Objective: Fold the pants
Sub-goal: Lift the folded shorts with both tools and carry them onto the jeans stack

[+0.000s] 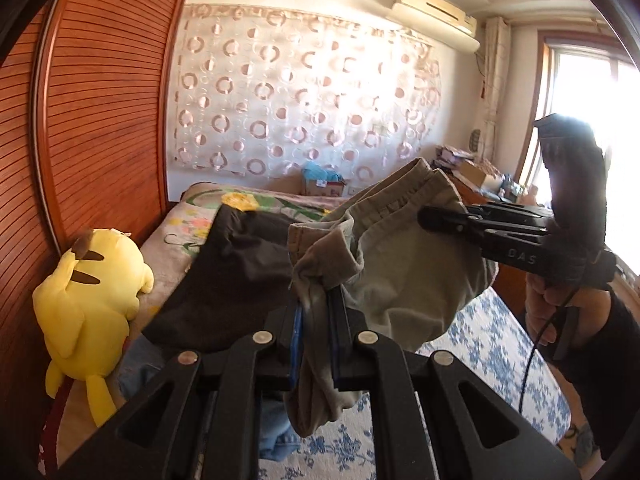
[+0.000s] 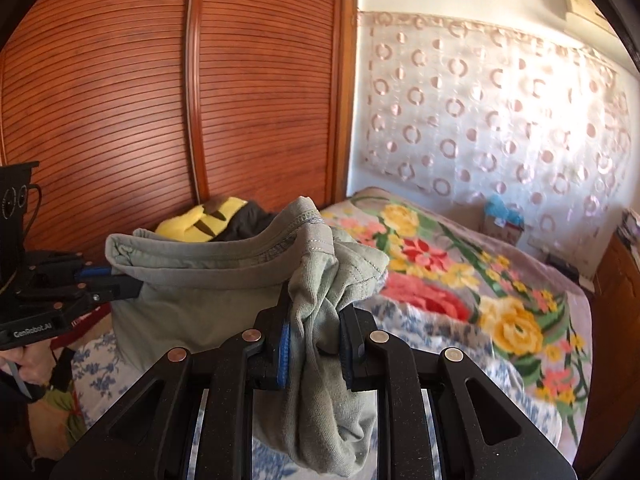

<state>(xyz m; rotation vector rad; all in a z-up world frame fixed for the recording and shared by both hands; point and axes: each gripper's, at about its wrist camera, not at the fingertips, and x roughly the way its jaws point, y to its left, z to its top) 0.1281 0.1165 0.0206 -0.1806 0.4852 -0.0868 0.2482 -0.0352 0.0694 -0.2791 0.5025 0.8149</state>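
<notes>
Olive-green cotton pants (image 1: pixel 404 276), lifted clear of the bed (image 2: pixel 460 264), slung between two claws. Left claw (image 1: pixel 318 300): clamped on a bunched fold of the pants, pointing slightly downward, cloth hanging below its fingers. Right claw (image 2: pixel 316 320): likewise pinched tight on a gathered wad of the same pants, tilted downward; bare hand (image 1: pixel 548 304) wrapped round its handle at right. Yellow plush toy (image 1: pixel 88 296) lying at far left against the slatted wooden wardrobe (image 1: pixel 100 100). Dark garment (image 1: pixel 228 276) spread on the bed behind the pants.
</notes>
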